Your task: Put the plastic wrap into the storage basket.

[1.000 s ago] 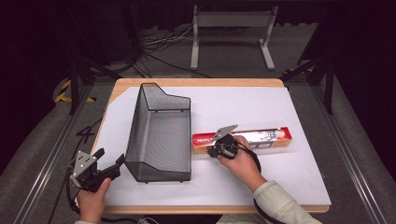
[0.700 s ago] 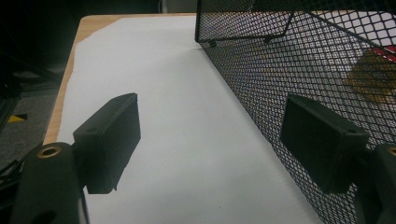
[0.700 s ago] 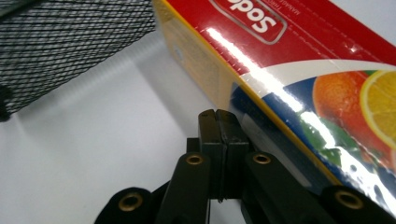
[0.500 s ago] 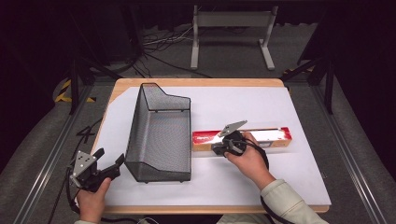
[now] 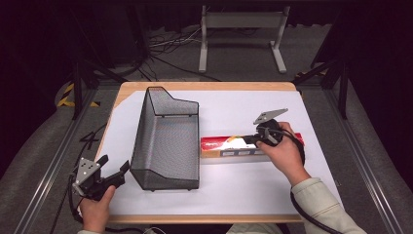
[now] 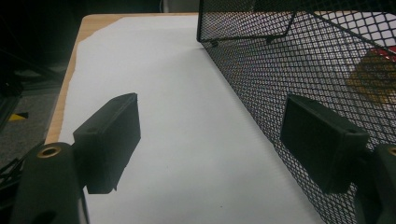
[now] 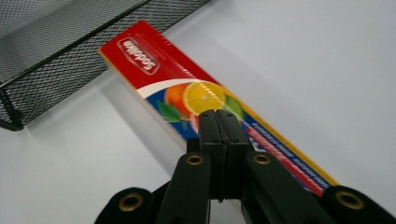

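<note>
Rightward along the long box [image 5: 251,147] slid my right gripper [image 5: 254,139]; its own view showed jaws pressed together over the box beside the mesh basket [image 5: 165,141]. My left gripper [image 5: 114,170] was spread.

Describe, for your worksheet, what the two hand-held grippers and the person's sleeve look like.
Both are black. The left gripper has two flat rectangular jaws with brass-coloured pivot rings, seen in its own view, and a grey three-cornered plate on top. The right gripper carries the same grey plate and brass-ringed links, and a black cable trails from it past a pale beige-grey sleeve.
</note>
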The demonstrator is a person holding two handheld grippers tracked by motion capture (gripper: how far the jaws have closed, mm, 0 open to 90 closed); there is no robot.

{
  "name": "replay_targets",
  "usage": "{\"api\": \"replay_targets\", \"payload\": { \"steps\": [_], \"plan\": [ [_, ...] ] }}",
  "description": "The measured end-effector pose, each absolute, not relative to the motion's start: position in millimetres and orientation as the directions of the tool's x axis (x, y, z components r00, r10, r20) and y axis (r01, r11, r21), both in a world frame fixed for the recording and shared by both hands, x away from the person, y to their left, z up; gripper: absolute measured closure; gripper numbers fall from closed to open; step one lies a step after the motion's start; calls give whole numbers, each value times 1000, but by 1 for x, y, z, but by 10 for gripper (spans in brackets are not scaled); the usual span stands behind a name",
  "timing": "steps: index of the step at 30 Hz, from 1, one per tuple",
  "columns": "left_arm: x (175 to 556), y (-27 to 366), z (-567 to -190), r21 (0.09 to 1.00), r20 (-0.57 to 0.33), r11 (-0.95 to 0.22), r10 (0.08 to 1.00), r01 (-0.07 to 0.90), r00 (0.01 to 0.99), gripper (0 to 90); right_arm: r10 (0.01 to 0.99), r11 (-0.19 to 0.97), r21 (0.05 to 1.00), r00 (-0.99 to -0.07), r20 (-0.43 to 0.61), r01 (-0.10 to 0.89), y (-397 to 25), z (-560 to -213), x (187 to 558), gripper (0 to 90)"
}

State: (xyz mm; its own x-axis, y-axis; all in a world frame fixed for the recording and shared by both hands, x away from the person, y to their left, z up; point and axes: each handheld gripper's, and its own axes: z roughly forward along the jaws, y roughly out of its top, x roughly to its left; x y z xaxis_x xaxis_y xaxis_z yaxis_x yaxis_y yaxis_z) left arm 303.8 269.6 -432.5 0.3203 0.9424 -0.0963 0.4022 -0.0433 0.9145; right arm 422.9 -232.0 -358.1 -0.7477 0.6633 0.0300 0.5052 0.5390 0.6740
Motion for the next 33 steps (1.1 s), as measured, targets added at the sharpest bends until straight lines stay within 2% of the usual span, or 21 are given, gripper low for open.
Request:
{"api": "replay_targets", "payload": {
  "steps": [13,20,33],
  "plan": [
    [304,270,-433,914,-96,-42,944,404,315,208,754,505,665,-657,-28,550,-275,-340,455,900],
    [304,270,-433,914,-92,-45,945,402,315,208,779,483,654,-627,-18,582,-292,-337,468,893],
    [298,272,-433,916,-85,-48,947,398,309,209,817,457,591,-577,18,665,-313,-360,486,900]
  ]
}}
